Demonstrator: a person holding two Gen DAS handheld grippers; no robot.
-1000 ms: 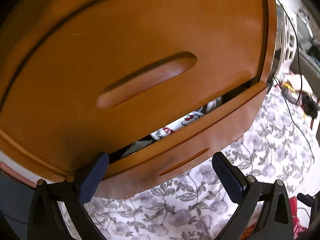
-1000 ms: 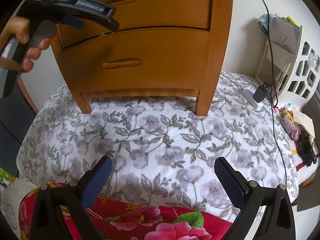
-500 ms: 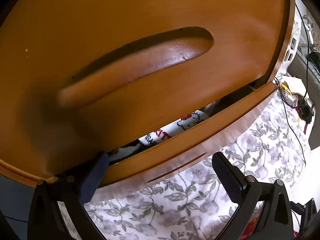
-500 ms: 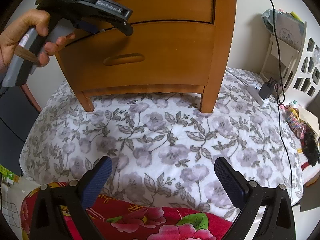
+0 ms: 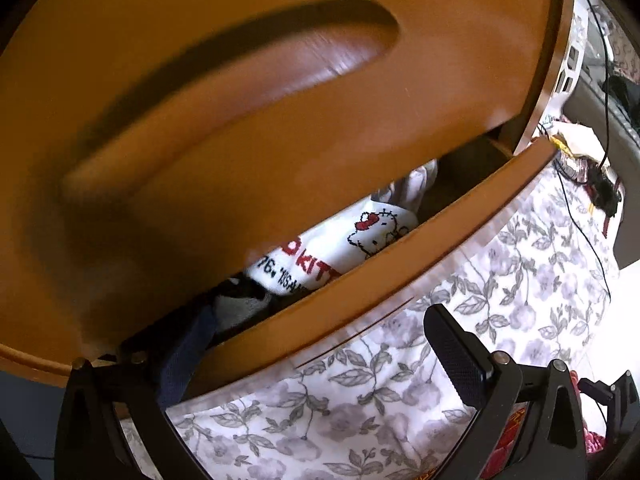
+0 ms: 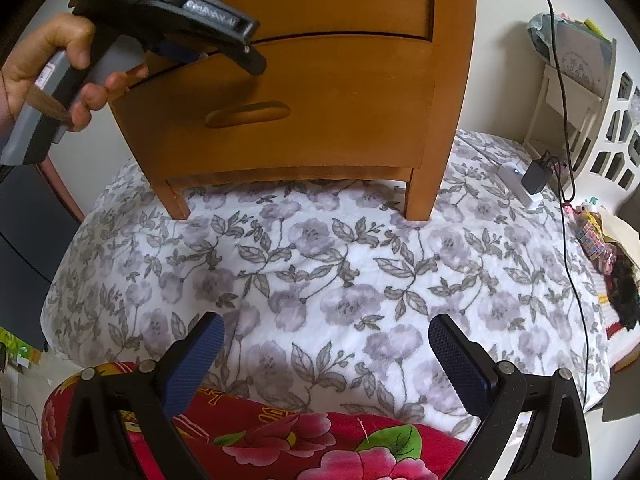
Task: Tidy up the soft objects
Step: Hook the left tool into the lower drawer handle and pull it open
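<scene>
My left gripper (image 5: 320, 344) sits wide open against the wooden nightstand (image 6: 320, 60), its left finger (image 5: 182, 356) tucked into the gap above the lower drawer (image 5: 360, 280) — the right finger hangs outside over the floral quilt (image 6: 320, 280). Inside the drawer, at about 12 o'clock from the fingers, lies a white cartoon-cat sock (image 5: 340, 240), with grey fabric (image 5: 240, 306) just beside it at 10 o'clock. My right gripper (image 6: 324, 360) hovers open over the quilt — empty, a red floral blanket (image 6: 280, 440) below it.
</scene>
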